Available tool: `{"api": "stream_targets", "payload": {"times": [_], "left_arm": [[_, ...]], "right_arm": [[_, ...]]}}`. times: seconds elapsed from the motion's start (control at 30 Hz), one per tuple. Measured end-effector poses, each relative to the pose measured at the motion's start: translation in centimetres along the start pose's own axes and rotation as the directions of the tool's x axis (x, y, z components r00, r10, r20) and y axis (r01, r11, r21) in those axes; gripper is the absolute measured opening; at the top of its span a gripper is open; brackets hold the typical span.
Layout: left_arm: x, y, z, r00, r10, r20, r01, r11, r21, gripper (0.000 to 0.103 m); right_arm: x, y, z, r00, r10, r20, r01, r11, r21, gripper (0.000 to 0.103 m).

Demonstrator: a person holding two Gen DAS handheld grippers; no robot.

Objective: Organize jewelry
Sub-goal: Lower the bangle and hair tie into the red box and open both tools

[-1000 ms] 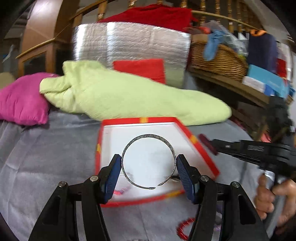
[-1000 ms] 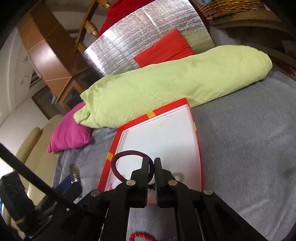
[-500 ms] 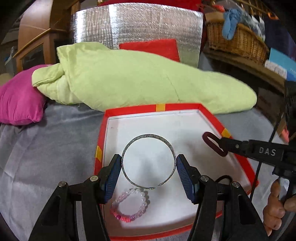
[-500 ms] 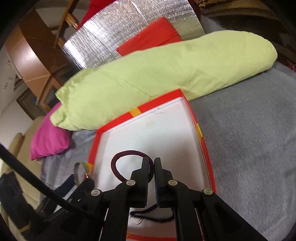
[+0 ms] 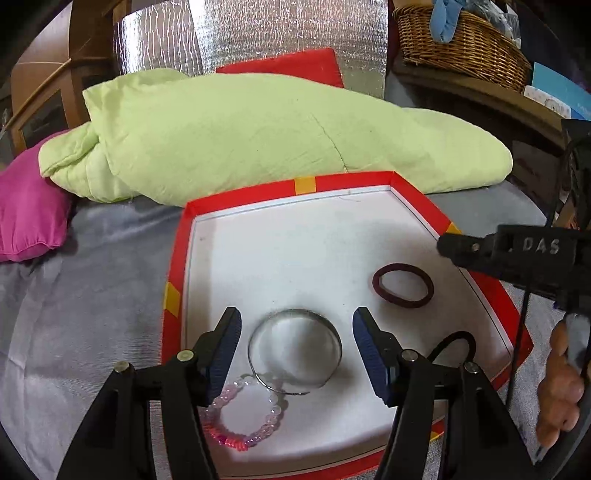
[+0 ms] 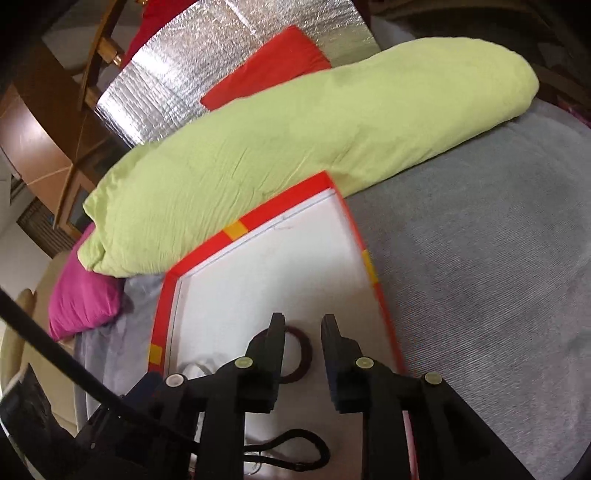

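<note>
A red-rimmed white tray (image 5: 306, 184) (image 6: 236, 230) lies on a grey cover. My left gripper (image 5: 297, 350) hangs open low over its near part. A silver bangle (image 5: 295, 350) (image 6: 195, 369) lies in the tray between the fingers, with a gap to each pad. It overlaps a pink bead bracelet (image 5: 243, 417). My right gripper (image 6: 303, 332) (image 5: 445, 245) is over the tray's right side, its jaws opening. A maroon hair tie (image 5: 402, 284) (image 6: 299, 350) lies flat in the tray below it, free of the pads. A black elastic loop (image 5: 454, 343) (image 6: 295, 448) lies nearer the front rim.
A long light-green pillow (image 5: 258, 136) presses against the tray's far rim, with a pink cushion (image 5: 26, 210) at its left. Behind stand a silver foil panel (image 5: 251, 33) and a red cushion (image 5: 288, 66). A wicker basket (image 5: 461, 40) sits back right. A hand (image 5: 561, 387) holds the right gripper.
Both grippers came forward and down over the tray. The right jaws parted and the maroon hair tie now lies in the tray. The bangle left the left pads and lies in the tray.
</note>
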State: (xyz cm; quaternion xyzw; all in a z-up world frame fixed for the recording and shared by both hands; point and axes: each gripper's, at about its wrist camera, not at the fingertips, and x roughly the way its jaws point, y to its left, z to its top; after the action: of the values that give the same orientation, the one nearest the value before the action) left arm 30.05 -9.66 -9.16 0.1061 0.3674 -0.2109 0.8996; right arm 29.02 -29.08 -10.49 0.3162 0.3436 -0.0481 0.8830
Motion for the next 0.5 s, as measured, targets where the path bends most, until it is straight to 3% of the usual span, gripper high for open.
{"api": "stream_targets", "payload": {"times": [0.5], "left_arm": [[-6.9,0.1,-2.1,0.993,0.083,0.090,-0.086,0.996,0.027,0.069]], "right_arm": [[-5.5,-2.0,-0.8,1.000,0.006,-0.003,-0.006,1.000,-0.011,0.023]]}}
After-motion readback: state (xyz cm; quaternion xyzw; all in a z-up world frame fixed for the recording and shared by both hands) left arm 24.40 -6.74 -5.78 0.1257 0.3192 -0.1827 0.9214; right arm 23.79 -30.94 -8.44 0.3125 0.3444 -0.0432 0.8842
